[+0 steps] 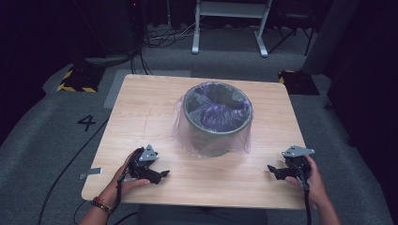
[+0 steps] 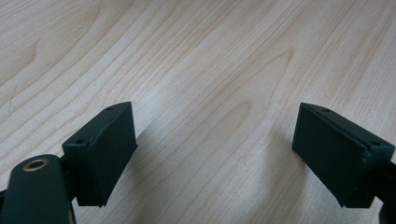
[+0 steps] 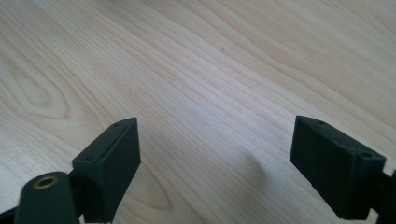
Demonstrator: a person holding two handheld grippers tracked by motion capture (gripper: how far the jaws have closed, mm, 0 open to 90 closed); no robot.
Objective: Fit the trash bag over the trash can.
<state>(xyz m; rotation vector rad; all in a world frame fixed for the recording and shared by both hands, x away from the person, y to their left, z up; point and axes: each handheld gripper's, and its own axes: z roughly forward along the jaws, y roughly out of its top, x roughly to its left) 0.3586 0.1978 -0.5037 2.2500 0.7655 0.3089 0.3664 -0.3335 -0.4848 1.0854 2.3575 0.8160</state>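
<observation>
Grey round waste bin [image 1: 217, 123] lined with a clear, purple-tinted plastic bag [image 1: 187, 133] stands upright near the middle of the pale wood-grain counter [image 1: 141, 108], the bag folded over its rim and hanging down its outside. Left gripper [image 1: 159, 175] rests low over the counter's near left part and the right gripper [image 1: 274, 171] over its near right part, both well apart from the bin. Each gripper's own view shows its two black jaws spread wide with bare wood between them, grasping nothing.

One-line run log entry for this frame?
left gripper: open, empty, low over table | right gripper: open, empty, low over table | bin: upright, bag-lined, table centre, untouched
</observation>
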